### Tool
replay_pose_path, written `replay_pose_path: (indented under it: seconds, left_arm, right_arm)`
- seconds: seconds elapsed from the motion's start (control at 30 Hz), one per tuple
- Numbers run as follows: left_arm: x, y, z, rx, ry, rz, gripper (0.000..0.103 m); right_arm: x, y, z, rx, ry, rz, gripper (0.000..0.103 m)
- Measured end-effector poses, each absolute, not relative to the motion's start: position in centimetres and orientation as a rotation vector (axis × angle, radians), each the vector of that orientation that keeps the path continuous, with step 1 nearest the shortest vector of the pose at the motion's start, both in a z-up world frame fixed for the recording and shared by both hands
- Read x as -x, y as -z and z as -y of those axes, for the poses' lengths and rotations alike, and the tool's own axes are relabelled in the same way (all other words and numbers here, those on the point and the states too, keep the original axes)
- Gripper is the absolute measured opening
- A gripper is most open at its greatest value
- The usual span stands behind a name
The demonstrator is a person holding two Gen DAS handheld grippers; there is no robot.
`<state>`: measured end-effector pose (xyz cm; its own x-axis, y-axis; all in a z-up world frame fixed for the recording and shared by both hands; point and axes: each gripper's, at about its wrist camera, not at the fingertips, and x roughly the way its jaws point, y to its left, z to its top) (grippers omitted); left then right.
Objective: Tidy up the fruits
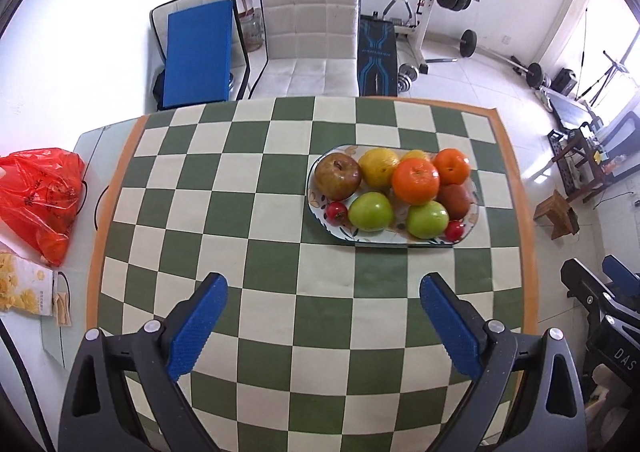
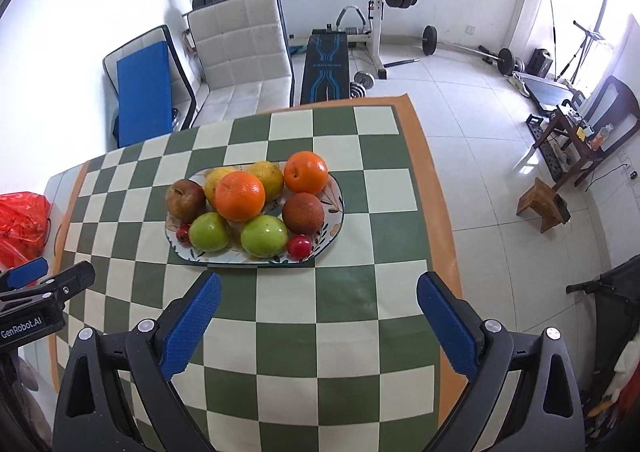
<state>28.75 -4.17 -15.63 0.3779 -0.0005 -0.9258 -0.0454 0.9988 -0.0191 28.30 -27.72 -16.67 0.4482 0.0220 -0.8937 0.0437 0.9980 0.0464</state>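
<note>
1. The left gripper [image 1: 322,318] is wide open. It holds nothing. It hangs over the near part of the checkered cloth [image 1: 224,212].

2. The right gripper [image 2: 318,316] is wide open too, and it holds nothing. In its view, a bit of the left tool shows at the near left edge.

3. All the fruits sit together on one long plate [image 2: 335,212]. The plate lies on the cloth, and its long way runs from left to right.

4. On the plate there are two oranges, one in the middle [image 2: 240,195] and one at the far right [image 2: 306,172]. Two green apples [image 2: 264,235] sit at the near side. A reddish apple [image 2: 185,200] is at the left end and a brown fruit [image 2: 303,213] is at the right. Two yellow fruits [image 2: 267,174] sit at the far side, partly hidden. Two tiny red fruits [image 2: 299,245] lie by the near rim.

5. From the right gripper, the plate is just ahead and a little to the left. From the left gripper, it is farther off and to the right. So I think the right one is closer and would reach first.

6. The fruits touch each other, so there is not much room between them. The near green apples look easiest to get.

7. There is lots of open cloth to the left of the plate and near both tools. The cloth's right edge is not far from the plate, so there is less room there.
</note>
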Motion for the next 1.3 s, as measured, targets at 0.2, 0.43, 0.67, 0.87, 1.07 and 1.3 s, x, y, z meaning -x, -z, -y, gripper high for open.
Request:
replay_pose_path:
  seconds: [0.2,0.43,0.67,0.87,1.07,1.3]
  left_arm:
    - [-25.3,11.1,4.7,0.029,0.0,-1.108,0.099]
    - [-22.0,6.8,5.0,0.033,0.017,-1.05,0.099]
    - [-19.2,3.5,5.1,0.041,0.034,-1.01,0.099]
    - [-17.9,2.3,5.2,0.041,0.034,-0.998,0.099]
    - [-17.5,2.1,5.0,0.048,0.032,-0.992,0.099]
    - [-17.8,2.4,5.1,0.037,0.014,-0.986,0.099]
  right_arm:
    - [-24.3,11.4,27.6,-0.078,-0.003,-1.038,0.1]
    - [-19.7,5.2,27.0,-0.086,-0.023,-0.964,0.1]
    - [-15.3,0.3,26.5,-0.103,-0.034,-0.932,0.1]
    - [-12.5,-2.6,26.1,-0.097,-0.045,-0.909,0.1]
    - [-11.4,-3.5,25.8,-0.092,-0.044,-0.907,0.1]
    - [-12.1,-3.0,25.8,-0.085,-0.034,-0.91,0.1]
